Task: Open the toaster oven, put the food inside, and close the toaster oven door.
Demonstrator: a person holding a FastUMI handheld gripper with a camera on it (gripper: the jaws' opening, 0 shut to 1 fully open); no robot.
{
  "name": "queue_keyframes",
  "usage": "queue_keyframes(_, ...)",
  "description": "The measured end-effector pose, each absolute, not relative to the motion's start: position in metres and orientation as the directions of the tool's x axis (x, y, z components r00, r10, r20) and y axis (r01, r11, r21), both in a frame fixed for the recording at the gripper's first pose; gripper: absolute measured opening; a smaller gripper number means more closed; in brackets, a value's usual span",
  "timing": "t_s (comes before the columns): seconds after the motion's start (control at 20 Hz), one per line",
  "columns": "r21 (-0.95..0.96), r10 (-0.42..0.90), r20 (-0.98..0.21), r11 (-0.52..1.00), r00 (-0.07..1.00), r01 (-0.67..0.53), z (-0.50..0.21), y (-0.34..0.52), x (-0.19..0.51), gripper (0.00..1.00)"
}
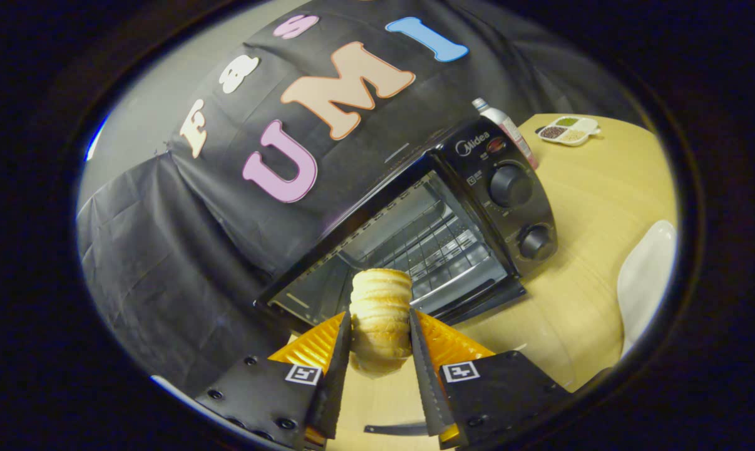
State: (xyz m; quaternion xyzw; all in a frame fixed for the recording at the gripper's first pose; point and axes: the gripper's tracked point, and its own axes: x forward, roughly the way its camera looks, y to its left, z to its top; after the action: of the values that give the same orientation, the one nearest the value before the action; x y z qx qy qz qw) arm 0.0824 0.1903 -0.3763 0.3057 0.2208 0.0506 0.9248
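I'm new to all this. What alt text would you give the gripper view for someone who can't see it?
The tongs grip a ridged bread roll between both fingers, just in front of a black toaster oven whose door hangs open, wire rack bare. The oven sits on a wooden table, with a bottle and small dish beyond it.

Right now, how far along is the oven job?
Done: the toaster oven door is open, rack exposed. In hand: the gripper is shut on the bread roll, held just in front of the opening. Left: set the roll on the rack, release, close the door.
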Motion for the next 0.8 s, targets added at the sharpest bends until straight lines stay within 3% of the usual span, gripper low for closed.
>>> queue_keyframes(0.5, 0.619, 0.063, -0.297, 0.772, 0.953, 0.142, -0.374, 0.180, 0.140, 0.55)
queue_keyframes(0.8, 0.568, 0.085, -0.328, 0.814, 0.941, 0.125, -0.387, 0.189, 0.161, 0.55)
